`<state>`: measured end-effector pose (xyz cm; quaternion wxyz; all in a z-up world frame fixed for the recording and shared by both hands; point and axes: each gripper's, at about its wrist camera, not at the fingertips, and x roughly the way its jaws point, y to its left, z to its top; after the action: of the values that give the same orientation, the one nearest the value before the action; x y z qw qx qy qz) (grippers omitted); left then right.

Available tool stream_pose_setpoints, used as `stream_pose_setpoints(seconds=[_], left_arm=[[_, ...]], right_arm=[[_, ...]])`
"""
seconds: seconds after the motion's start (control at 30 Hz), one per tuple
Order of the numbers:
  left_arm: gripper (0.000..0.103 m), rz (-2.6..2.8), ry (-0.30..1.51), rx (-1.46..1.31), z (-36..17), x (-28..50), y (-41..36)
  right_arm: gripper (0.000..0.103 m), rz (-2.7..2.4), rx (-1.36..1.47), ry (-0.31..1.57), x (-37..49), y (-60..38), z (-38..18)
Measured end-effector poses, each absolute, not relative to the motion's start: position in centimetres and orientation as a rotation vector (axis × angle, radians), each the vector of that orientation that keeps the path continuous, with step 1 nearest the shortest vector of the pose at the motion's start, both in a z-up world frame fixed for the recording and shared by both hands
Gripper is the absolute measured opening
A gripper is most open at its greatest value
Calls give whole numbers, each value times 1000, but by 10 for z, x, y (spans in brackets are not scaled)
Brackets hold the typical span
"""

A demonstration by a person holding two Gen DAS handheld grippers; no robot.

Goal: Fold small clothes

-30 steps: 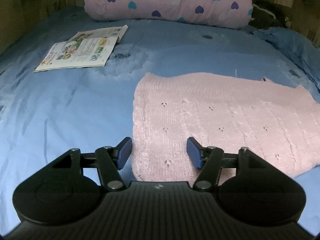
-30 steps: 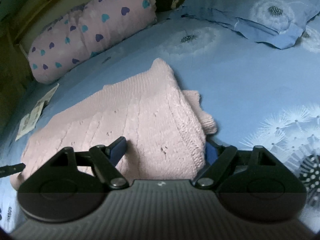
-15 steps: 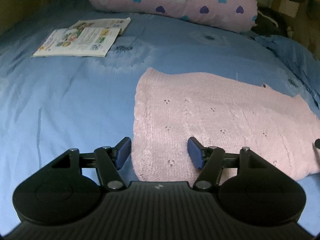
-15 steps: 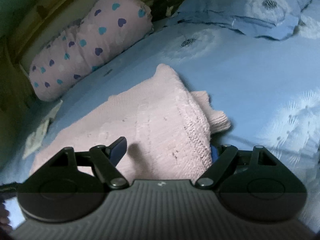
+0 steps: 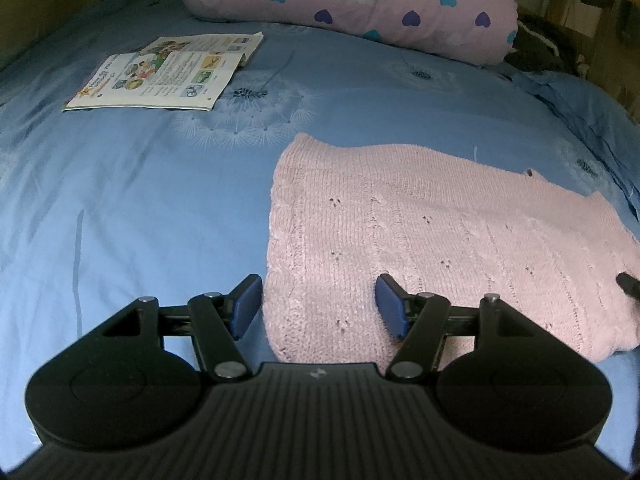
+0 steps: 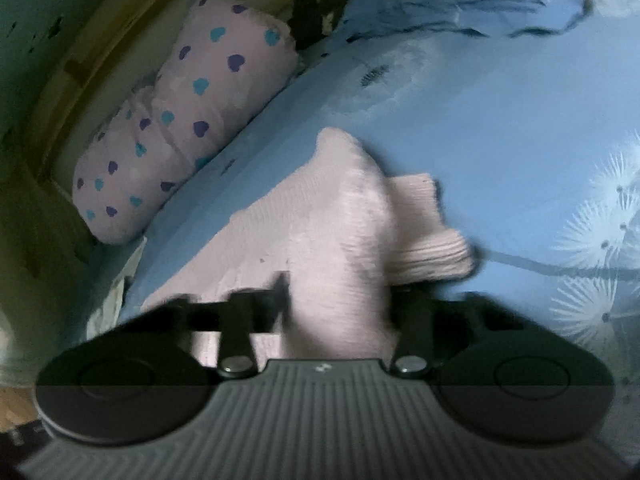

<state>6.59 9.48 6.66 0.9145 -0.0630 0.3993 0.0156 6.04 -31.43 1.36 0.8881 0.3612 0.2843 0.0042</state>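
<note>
A pink knitted sweater (image 5: pixel 420 240) lies flat on the blue bed sheet (image 5: pixel 120 200). My left gripper (image 5: pixel 318 304) is open and straddles the sweater's near left corner: one blue pad over the sheet, the other over the knit, neither pressing. In the blurred right wrist view, my right gripper (image 6: pixel 340 296) is closing its jaws on the sweater (image 6: pixel 320 208) at its other end, with a bunched ridge of knit filling the gap between them. A folded sleeve cuff (image 6: pixel 436 252) pokes out to the right. A dark tip of the right gripper (image 5: pixel 630 284) shows at the left wrist view's edge.
An open picture booklet (image 5: pixel 160 76) lies on the sheet at far left. A lilac pillow with hearts (image 5: pixel 360 0) lines the head of the bed. A blue pillow (image 6: pixel 460 0) sits at the far right corner, and a wooden bed frame (image 6: pixel 80 60) runs behind.
The right jaws have narrowed from wide apart onto the sweater's edge, gathering the knit into a ridge, and that view has rolled. The left gripper stays open over the same corner.
</note>
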Motion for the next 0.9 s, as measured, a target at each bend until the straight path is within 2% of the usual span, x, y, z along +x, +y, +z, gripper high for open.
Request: stream_pose_setpoints(seconds=[0.13, 0.47, 0.8, 0.9], left_arm=[[68, 33, 822, -129, 67, 66, 94], [68, 33, 820, -124, 66, 66, 93], [68, 29, 823, -127, 67, 66, 95], [68, 28, 822, -126, 67, 66, 95]], right_arm=[[34, 9, 773, 579, 59, -316, 12], [42, -5, 868, 529, 59, -318, 4], [41, -30, 873, 505, 63, -318, 2], [36, -52, 858, 504, 65, -315, 3]])
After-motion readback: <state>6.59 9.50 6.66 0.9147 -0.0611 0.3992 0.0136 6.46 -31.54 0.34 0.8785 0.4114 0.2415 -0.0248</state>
